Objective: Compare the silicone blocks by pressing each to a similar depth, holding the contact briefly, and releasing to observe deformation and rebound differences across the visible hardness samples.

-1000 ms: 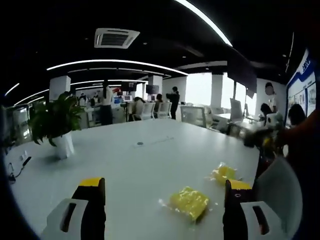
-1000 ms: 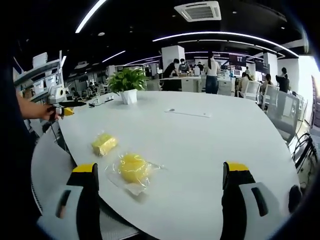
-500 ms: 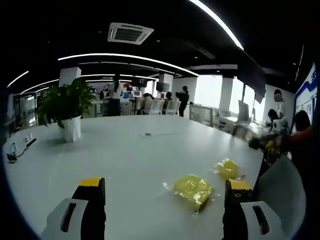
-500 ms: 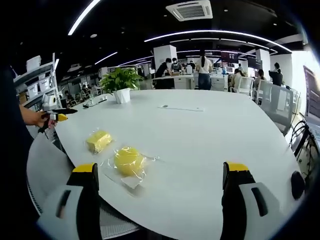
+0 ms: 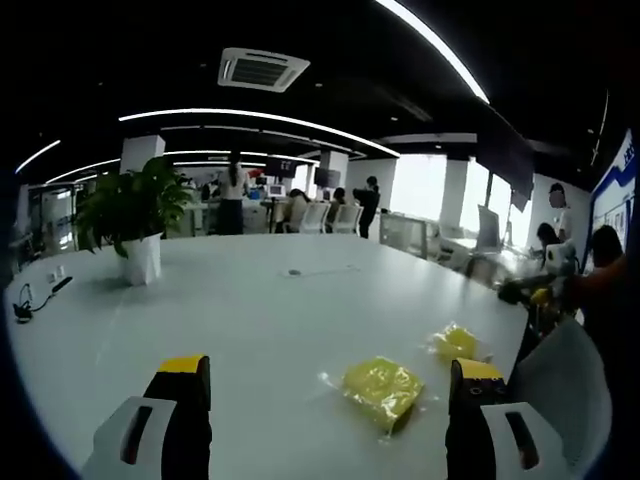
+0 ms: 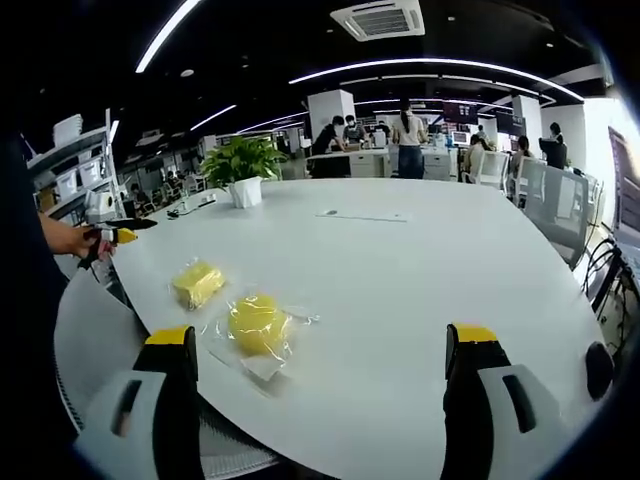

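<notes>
Yellow silicone blocks in clear wrap, a square block (image 5: 381, 385) and a round block (image 6: 257, 323), lie side by side near the white table (image 6: 400, 290) edge, untouched, while the left tool (image 5: 318, 425) and right tool (image 6: 318, 400) hover with jaws spread wide.

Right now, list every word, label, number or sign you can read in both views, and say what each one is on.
No text can be read.
Blue wall board at the edge of the left gripper view: its markings are too blurred to read.
Dark screens far across the office: too small and blurred to read.
Two bagged yellow silicone blocks on the white table: no label shows on either.
</notes>
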`<act>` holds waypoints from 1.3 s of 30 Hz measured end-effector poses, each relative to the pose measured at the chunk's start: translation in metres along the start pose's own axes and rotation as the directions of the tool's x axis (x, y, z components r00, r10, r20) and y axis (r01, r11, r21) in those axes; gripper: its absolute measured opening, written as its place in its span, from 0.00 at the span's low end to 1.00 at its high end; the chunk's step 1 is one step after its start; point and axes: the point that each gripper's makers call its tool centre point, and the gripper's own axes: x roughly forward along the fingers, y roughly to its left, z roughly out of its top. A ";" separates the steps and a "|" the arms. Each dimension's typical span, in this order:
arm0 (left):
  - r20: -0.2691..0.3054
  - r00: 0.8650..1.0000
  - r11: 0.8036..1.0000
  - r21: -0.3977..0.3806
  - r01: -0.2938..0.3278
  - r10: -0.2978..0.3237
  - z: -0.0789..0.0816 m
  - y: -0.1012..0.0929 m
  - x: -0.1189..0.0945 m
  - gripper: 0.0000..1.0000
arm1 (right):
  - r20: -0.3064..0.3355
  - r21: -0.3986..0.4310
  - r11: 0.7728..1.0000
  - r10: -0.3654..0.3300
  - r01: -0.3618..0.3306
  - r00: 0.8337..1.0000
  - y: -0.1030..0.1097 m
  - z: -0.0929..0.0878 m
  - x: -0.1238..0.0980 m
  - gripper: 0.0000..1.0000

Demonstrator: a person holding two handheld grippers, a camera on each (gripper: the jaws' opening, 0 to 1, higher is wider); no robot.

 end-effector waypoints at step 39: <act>-0.013 1.000 1.000 0.006 -0.002 0.002 -0.007 0.005 0.000 1.00 | -0.016 -0.006 1.000 -0.018 0.018 1.000 -0.002 -0.002 -0.001 0.97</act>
